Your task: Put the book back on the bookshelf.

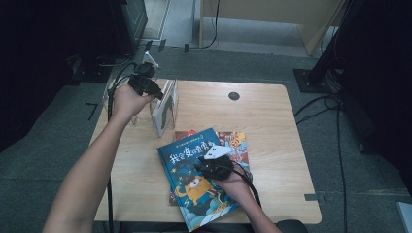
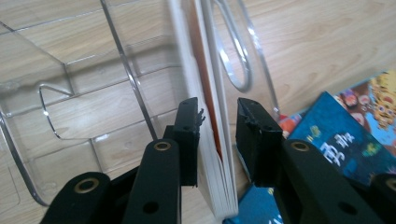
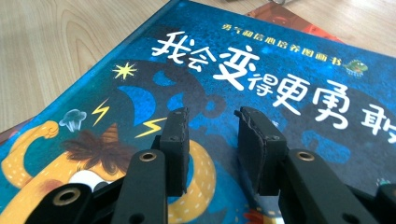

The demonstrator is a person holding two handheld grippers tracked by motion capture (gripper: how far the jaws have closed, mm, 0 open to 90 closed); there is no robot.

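Note:
A thin book (image 2: 205,79) stands upright in a clear acrylic rack (image 2: 88,107) at the table's back left; from above, book (image 1: 164,110) and rack (image 1: 173,90) show together. My left gripper (image 2: 218,112) straddles the book's top edge. A small gap shows at its right pad, so it is open. From above, the left gripper (image 1: 147,86) hovers over the rack. A blue picture book (image 1: 194,187) with white characters lies on top of a stack near the front. My right gripper (image 3: 212,119) stands open just over its cover (image 3: 261,70) with nothing between its fingers.
Under the blue book lie other books, one with a colourful cover (image 1: 235,141) and one with a red corner (image 3: 299,21). The wooden table (image 1: 272,126) has a round black hole (image 1: 234,96) at the back. Cables trail on the floor to the right.

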